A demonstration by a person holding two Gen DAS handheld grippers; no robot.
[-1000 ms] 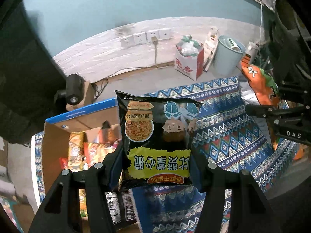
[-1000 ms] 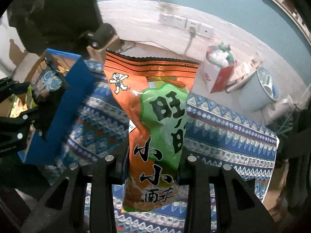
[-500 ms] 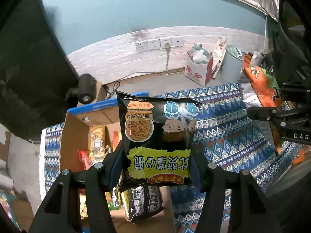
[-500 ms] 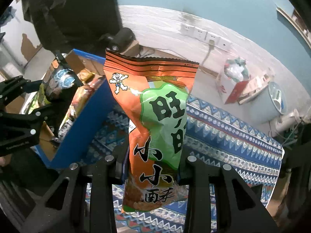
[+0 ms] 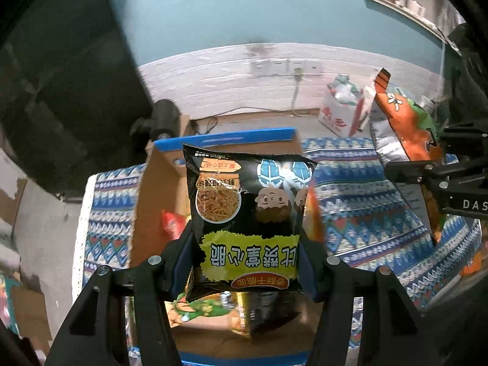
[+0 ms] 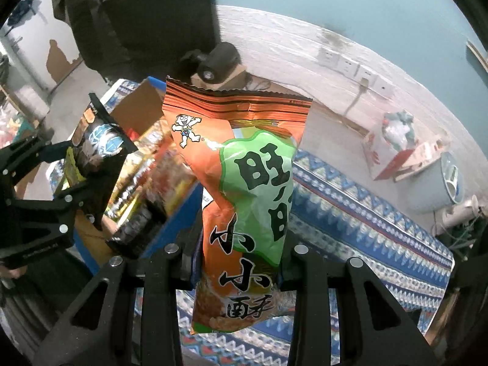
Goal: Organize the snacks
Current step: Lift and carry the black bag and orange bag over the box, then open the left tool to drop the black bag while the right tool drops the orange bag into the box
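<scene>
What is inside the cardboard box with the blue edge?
The box holds several snack packets: a red one, a green and yellow one, a dark one. The black bag in the left claw hides the middle.

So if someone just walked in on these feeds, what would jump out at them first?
Two snack bags fill the views: a black bag clamped in the left tool over the open box of snacks, and an orange-and-green bag held upright in the right tool. Under both lies a blue patterned cloth.
</scene>
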